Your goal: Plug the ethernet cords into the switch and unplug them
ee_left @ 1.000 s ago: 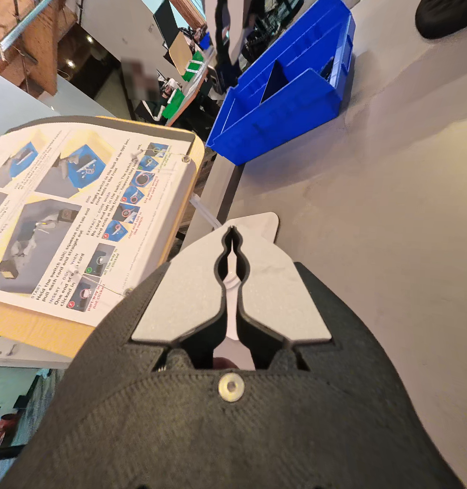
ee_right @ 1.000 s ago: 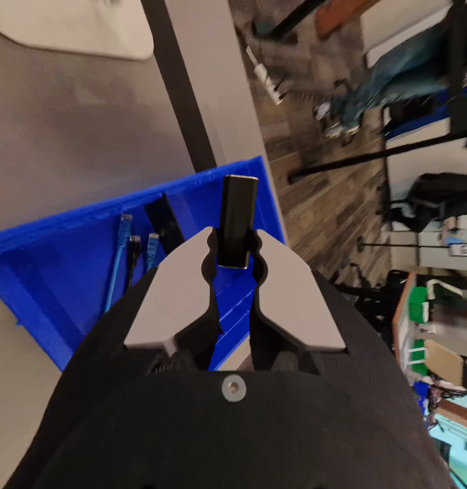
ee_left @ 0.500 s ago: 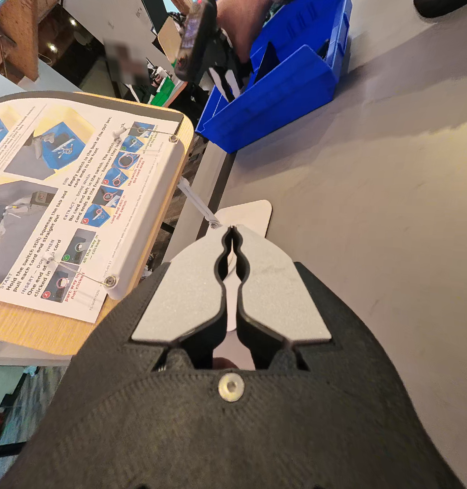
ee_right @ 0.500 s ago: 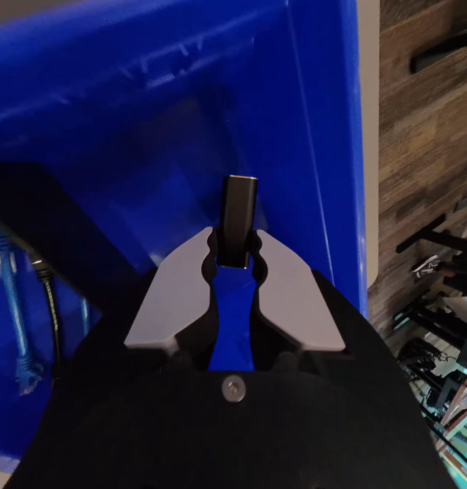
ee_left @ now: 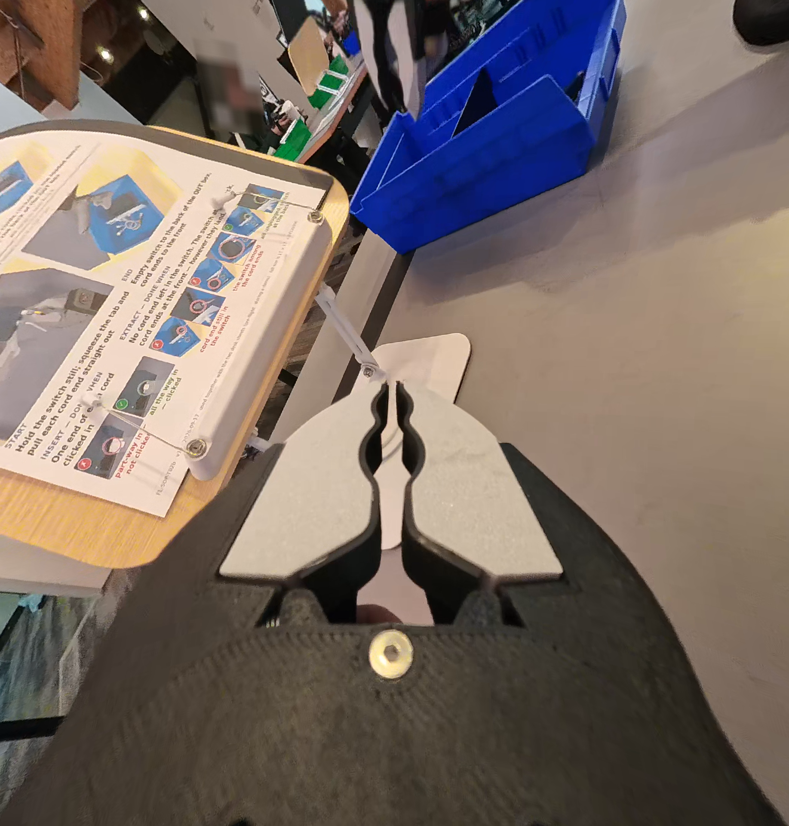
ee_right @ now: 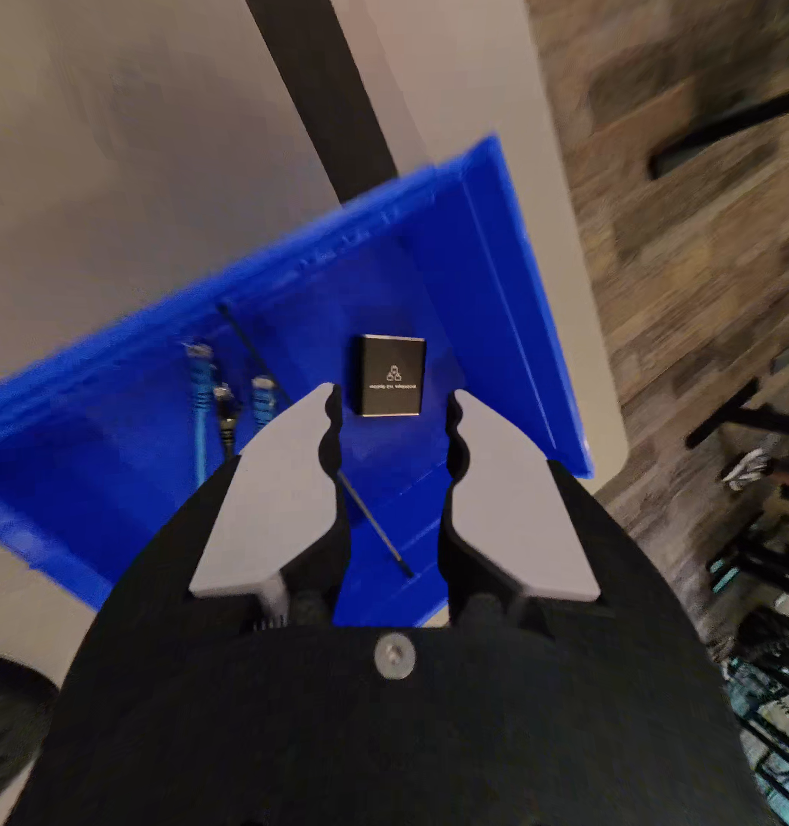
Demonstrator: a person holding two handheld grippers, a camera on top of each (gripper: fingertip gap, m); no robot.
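Observation:
In the right wrist view the small black switch (ee_right: 390, 375) lies flat on the floor of the blue bin (ee_right: 495, 277), on the right of a thin black divider (ee_right: 249, 348). My right gripper (ee_right: 392, 389) hovers above it, open, and its pads do not touch the switch. Two blue ethernet cord ends (ee_right: 200, 380) and a black one (ee_right: 225, 415) lie left of the divider. My left gripper (ee_left: 392, 384) is shut with nothing between its pads, above the grey table (ee_left: 607, 402). The bin also shows in the left wrist view (ee_left: 495, 170), far off.
A wooden board with a printed instruction sheet (ee_left: 115, 313) stands left of my left gripper on a thin white arm. Its white base plate (ee_left: 428, 362) lies under the left fingertips. The table edge and the floor are just beyond the bin (ee_right: 651, 223). The grippers' ends are close to 45 cm from one another.
My right gripper carried the switch down into the bin, opened and let it go. The switch now lies flat and the gripper has drawn back. My left gripper stayed shut and barely moved.

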